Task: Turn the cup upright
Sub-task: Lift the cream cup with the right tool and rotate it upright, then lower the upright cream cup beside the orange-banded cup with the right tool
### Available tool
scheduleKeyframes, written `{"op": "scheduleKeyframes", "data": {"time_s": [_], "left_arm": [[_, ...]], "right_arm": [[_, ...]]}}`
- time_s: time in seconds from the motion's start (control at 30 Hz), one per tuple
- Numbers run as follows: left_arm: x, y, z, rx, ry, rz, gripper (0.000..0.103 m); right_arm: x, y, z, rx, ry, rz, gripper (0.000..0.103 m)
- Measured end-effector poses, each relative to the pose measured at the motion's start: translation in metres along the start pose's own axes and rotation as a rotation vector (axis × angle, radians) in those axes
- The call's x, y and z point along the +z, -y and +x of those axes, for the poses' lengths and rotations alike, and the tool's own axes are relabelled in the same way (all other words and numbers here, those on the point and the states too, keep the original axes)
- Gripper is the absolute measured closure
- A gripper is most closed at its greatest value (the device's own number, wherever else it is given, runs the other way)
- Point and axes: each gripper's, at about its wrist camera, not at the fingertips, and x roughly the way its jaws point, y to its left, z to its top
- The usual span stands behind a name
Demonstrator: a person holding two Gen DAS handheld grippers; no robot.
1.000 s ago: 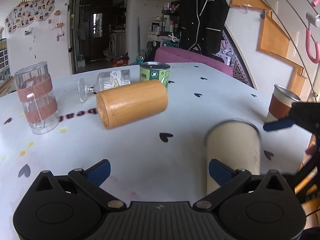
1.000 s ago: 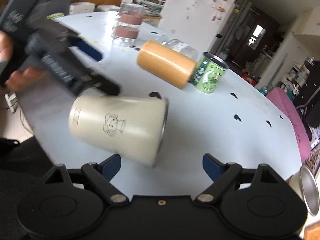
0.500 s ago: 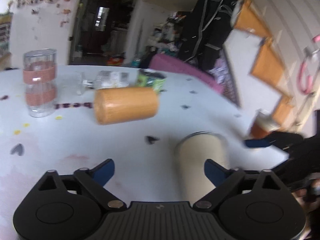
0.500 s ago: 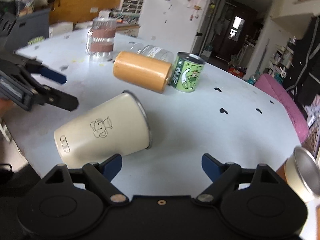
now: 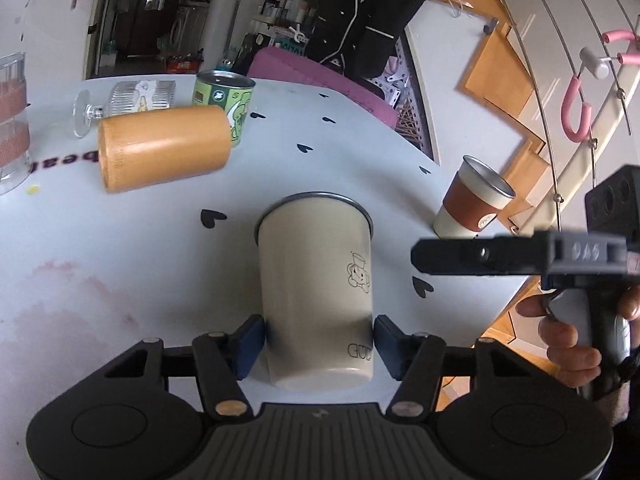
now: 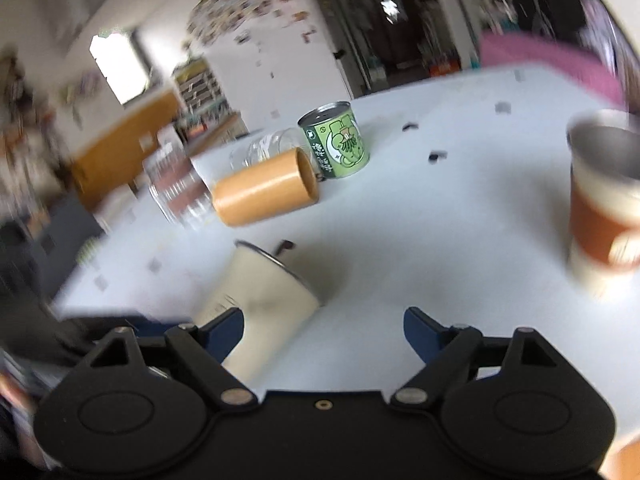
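Note:
A cream cup (image 5: pixel 316 280) with a small cartoon print lies on its side on the white table (image 5: pixel 120 264), its metal rim pointing away from me. My left gripper (image 5: pixel 318 340) is shut on the cup near its base, a blue pad against each side. The cup also shows in the blurred right wrist view (image 6: pixel 260 304). My right gripper (image 6: pixel 324 332) is open and empty, just right of the cup, and appears in the left wrist view (image 5: pixel 520 256) held by a hand.
An orange cylinder cup (image 5: pixel 164 148) lies on its side at the back left, next to a green can (image 5: pixel 224 96) and a tipped stemmed glass (image 5: pixel 128 100). A brown-sleeved cup (image 5: pixel 472 200) stands upright at the right edge. A banded clear glass (image 5: pixel 12 128) stands far left.
My left gripper moved right onto the cream cup and closed on its base. My right gripper swung away to the cup's right side; its view is motion-blurred.

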Motion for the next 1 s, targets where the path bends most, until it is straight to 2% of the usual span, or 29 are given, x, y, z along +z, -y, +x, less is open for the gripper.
{"op": "scheduleKeyframes", "data": {"time_s": [0.2,0.37,0.6,0.77,1.0], "left_arm": [[0.0,0.007,0.0,0.02,-0.004,0.049,0.043],[0.0,0.008,0.0,0.025,-0.002,0.056,0.043],[-0.004,0.013,-0.001,0.036,0.019,0.098,0.043],[-0.011,0.023,-0.001,0.023,0.071,0.169,0.043],[-0.029,0.044,0.008,0.059,0.162,0.287,0.043]], "right_arm": [[0.001,0.008,0.023,0.128,-0.037,0.231,0.01],[0.007,0.008,0.058,0.157,-0.101,0.328,0.011],[0.011,0.02,0.086,0.184,-0.146,0.456,0.022],[0.017,0.002,0.072,0.144,-0.106,0.332,0.025],[0.009,-0.051,0.021,0.002,0.061,-0.098,0.026]]}}
